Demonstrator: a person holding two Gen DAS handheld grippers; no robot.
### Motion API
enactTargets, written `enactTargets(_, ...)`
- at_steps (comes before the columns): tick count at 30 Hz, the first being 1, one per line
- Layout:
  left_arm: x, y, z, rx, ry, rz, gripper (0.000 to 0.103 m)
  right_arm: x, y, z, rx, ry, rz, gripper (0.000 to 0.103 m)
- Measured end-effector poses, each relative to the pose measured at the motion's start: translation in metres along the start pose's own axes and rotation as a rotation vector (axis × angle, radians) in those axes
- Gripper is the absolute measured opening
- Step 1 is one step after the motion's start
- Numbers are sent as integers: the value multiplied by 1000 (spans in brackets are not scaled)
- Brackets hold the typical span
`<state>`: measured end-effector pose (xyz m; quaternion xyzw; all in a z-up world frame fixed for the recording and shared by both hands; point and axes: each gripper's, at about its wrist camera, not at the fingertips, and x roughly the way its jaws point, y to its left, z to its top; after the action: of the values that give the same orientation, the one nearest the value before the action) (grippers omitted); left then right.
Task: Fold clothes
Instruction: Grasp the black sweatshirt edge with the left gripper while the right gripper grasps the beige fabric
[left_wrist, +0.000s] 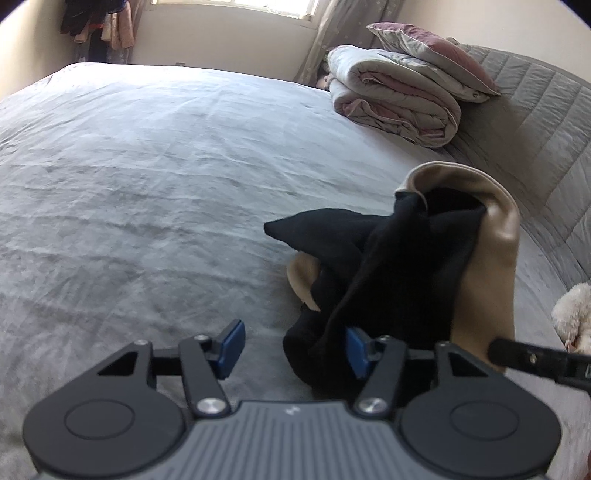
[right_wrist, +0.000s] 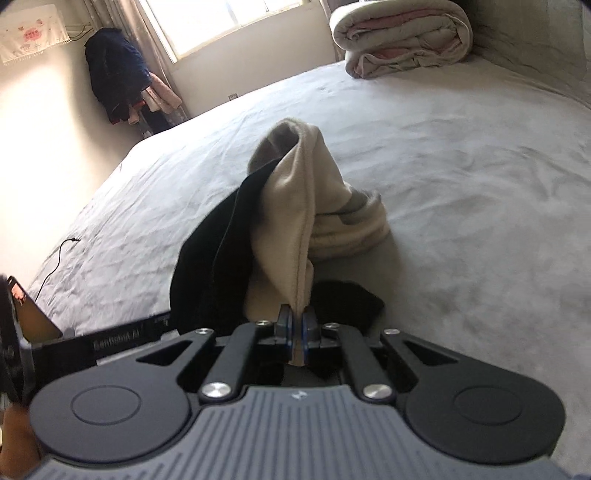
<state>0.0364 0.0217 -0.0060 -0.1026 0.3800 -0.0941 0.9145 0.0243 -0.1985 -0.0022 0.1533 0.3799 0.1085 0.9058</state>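
The garment (right_wrist: 291, 229), black outside and beige inside, hangs bunched over the bed (right_wrist: 461, 177). The right claw (right_wrist: 295, 334) is closed on its beige edge. The left claw (left_wrist: 291, 349) is wide open beside the black part, gripping nothing.

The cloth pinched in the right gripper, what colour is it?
The cloth is beige outside and black inside, clearest in the right wrist view, where the right gripper pinches its beige edge.

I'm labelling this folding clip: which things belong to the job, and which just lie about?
Job:
black-and-beige fleece garment
right gripper, shut on its beige edge
left gripper, open
grey bedsheet

Lying about:
folded pink-white quilt
mauve pillow
fluffy white toy
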Motion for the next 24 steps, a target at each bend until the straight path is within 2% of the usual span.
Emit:
enactTargets(8,-1,-16,-8,23,-9,-63,57,-1,-27,-21,1,55,-38,5)
enactTargets(10,-3,-23,-11,44,-21,-82,46,3,-34,-29,8,75,-37,5)
enactTargets(12,-6,-29,-13,64,-40,-102,23,10,-42,-36,28,101,-26,5)
enactTargets(15,-13,-36,-18,83,-102,-90,14,17,-45,-38,57,142,4,5)
enactTargets(17,-18,-39,-18,97,-156,-67,13,17,-40,-36,33,140,13,5)
enactTargets(18,-21,-39,-17,103,-187,-46,7,16,-38,-35,21,139,15,5)
enactTargets(24,-39,-38,-8,140,-373,79,7,18,-37,-34,11,163,39,7)
